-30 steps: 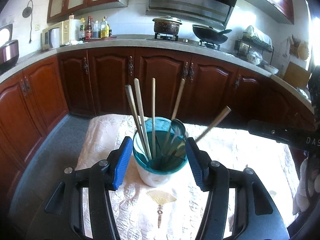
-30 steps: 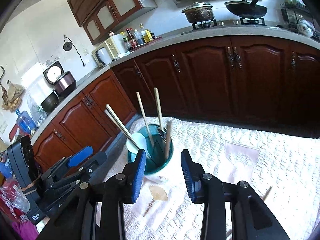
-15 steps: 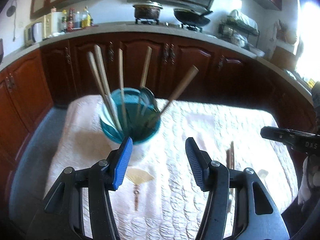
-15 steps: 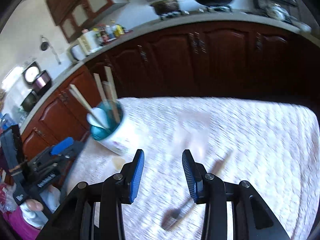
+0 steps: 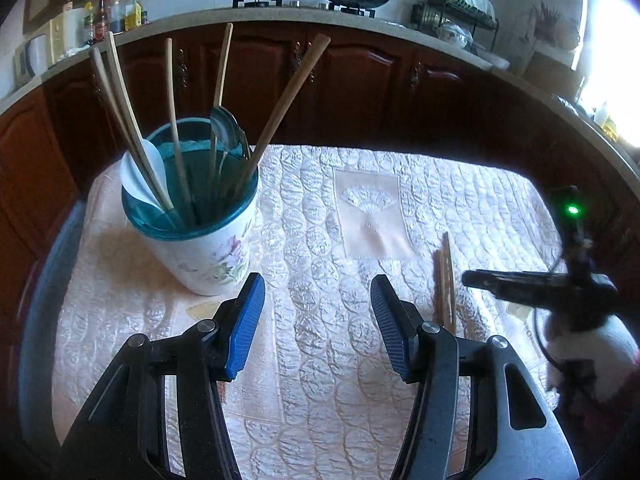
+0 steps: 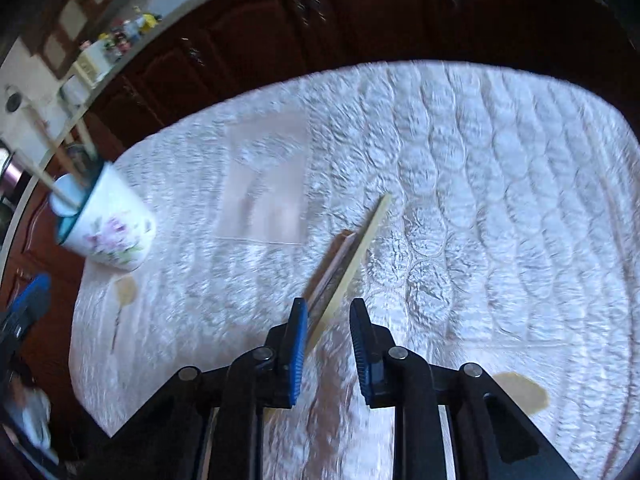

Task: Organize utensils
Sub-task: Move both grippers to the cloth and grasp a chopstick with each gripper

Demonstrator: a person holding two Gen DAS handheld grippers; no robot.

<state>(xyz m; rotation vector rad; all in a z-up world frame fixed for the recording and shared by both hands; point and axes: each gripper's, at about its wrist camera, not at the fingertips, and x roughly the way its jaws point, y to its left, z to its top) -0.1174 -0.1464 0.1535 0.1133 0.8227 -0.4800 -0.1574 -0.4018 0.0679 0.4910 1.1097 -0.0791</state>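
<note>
Your right tongs (image 6: 327,344) have swung from the cup (image 5: 200,216) down to the chopsticks (image 6: 348,256) lying loose mid-desk (image 5: 500,200), jaws narrowed around their near ends, not yet clamped. Left tongs (image 5: 316,320) hang wide, empty. Thin, stiff, light, slippery: pinch both together near the ends.

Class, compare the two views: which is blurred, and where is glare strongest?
Right wrist view: motion blur smears the cloth and cup. Left wrist view: sharp, but window glare washes out the upper right; both views bend the counter edge.
</note>
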